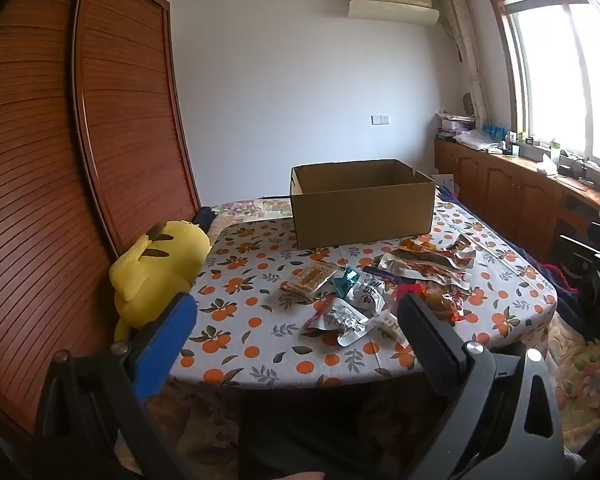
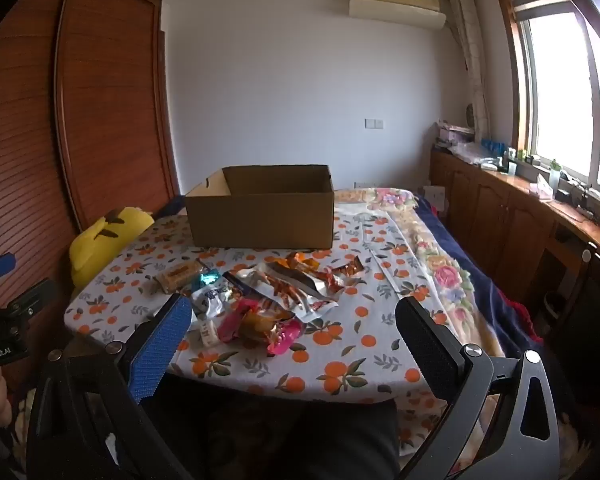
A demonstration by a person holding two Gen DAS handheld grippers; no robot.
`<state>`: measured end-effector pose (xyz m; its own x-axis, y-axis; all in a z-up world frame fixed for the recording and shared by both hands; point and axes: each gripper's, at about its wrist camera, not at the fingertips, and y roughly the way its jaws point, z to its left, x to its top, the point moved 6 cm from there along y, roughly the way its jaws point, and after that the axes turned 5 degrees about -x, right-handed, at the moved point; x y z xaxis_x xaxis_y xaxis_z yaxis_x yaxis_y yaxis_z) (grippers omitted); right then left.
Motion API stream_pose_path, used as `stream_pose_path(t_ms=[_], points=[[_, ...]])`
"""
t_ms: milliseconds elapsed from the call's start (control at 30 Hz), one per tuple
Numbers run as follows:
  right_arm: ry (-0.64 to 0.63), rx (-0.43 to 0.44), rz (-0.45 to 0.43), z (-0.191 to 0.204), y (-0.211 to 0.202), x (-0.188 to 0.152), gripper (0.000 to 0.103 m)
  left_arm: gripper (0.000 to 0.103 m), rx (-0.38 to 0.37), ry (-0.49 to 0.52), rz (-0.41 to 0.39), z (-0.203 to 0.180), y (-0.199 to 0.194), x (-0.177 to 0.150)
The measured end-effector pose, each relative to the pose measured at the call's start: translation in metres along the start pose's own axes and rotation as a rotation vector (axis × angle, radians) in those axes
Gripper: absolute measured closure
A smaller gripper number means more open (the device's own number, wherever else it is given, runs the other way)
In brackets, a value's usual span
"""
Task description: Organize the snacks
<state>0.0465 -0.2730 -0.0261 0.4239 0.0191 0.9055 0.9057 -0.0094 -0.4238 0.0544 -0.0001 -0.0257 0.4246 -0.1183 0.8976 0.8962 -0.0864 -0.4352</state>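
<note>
Box interior hidden – snack pile overlapped, labels illegible.

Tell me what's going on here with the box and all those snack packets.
A person holds two grippers, left and right, both open and empty, hovering at the near edge of the table. A pile of snacks lies loose on the orange-print cloth. The box stands open behind the pile, and no snacks show in the part of its inside that is visible. A yellow plush sits at the table's left side. Sorting has not visibly started.
</note>
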Motion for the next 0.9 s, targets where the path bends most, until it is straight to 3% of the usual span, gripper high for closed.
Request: stream_pose_path(t_ms=[900], points=[[0.004, 0.003, 0.002, 0.0009, 0.0, 0.0001, 0.0, 0.002, 0.0, -0.005, -0.008, -0.0021, -0.001, 0.0014]])
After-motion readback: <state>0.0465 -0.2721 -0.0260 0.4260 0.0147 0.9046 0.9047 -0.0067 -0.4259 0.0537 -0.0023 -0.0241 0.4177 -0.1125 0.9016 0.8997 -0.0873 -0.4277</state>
